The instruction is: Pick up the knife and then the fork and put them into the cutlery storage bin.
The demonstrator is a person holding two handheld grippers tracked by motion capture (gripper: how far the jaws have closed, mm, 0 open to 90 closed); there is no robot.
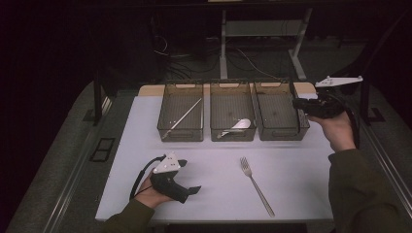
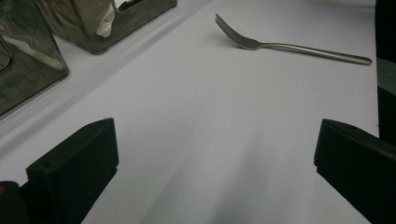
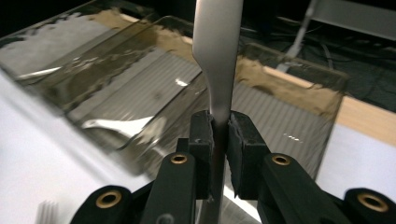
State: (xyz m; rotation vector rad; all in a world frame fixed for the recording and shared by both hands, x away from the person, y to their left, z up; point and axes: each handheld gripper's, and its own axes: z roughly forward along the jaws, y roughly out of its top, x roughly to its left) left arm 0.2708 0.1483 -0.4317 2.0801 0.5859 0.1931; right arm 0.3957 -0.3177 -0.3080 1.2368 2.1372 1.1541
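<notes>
I find the bench (image 1: pixel 145 194) covered by a plain white sheet, with a strip of bare wood showing along its far edge behind the bins. The room around it is dark; at the far left a dark upright post (image 1: pixel 98 97) stands beside the bench, and beyond the far edge I see loose cables (image 1: pixel 184 63) on the floor and the pale legs of another frame (image 1: pixel 296 58).

Near the front left, my left tool (image 1: pixel 192 190) rests low on the sheet in the person's left hand (image 1: pixel 148 196). In the left gripper view its jaws stand wide apart with nothing between them, only white surface.

Three clear bins sit in a row at the far side, touching wall to wall. The left bin (image 1: pixel 160 127) holds a slender metal rod-like piece (image 1: pixel 183 118) lying on a diagonal (I cannot tell what utensil it is). The middle bin (image 1: pixel 213 127) holds a white spoon (image 1: pixel 237 126) near its front wall. The right bin (image 1: pixel 259 127) shows no contents that I can make out.

A metal fork (image 1: pixel 256 186) lies flat on the sheet in front of the middle and right bins, tines toward the bins, well apart from both tools.

At the far right, my right tool (image 1: pixel 297 103) is held up by the person's right hand (image 1: pixel 337 128) at the right bin's outer wall. In the right gripper view its jaws are closed tight on the flat metal handle (image 3: pixel 217 60) of a utensil, which rises upward above the bins; its working end is out of frame.
</notes>
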